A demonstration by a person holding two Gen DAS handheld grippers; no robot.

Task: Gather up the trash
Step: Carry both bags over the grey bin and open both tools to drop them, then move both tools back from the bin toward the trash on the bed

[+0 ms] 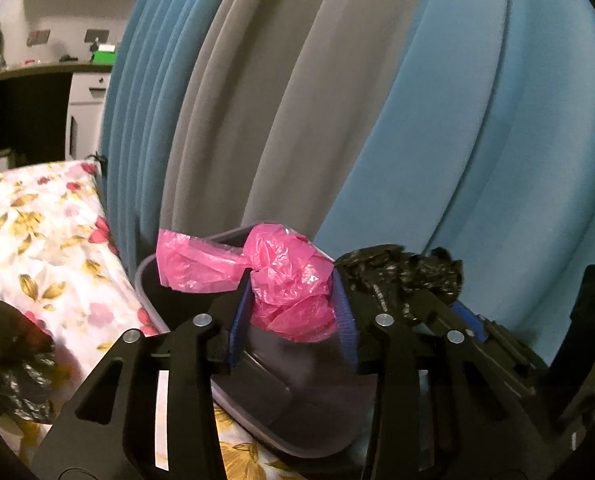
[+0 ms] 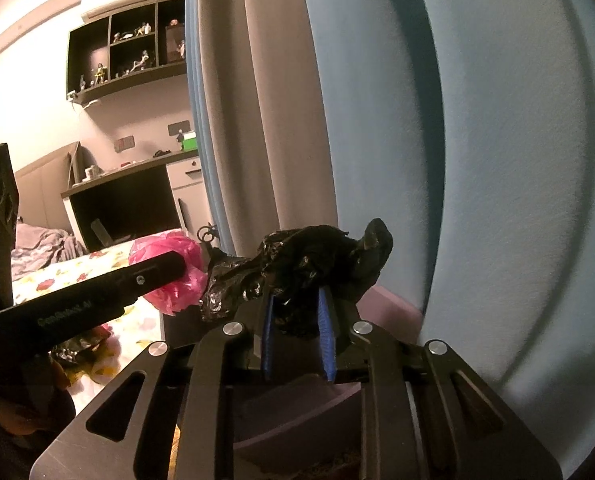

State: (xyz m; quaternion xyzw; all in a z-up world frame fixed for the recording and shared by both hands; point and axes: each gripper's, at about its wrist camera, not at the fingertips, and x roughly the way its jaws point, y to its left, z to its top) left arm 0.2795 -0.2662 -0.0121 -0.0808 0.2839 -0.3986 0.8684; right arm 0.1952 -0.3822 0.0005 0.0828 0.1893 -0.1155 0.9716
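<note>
We hold the pink bag [image 1: 289, 280] in left gripper [image 1: 293, 312] jaws, black bag [image 2: 313, 264] in right gripper [image 2: 297, 332]; next release both over the bin [image 1: 265, 396].

Left tongs [image 1: 293, 296] are clamped on a pink bag [image 1: 285, 280], right tongs [image 2: 297, 332] are clamped on a black bag [image 2: 317, 256], both side by side and level

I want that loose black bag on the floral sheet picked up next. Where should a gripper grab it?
Grip the crumpled black bag at a raised fold on its top, coming from above: it lies slumped on the floral sheet, so no side gives a firm edge. Both the left gripper and right gripper are full now.
</note>
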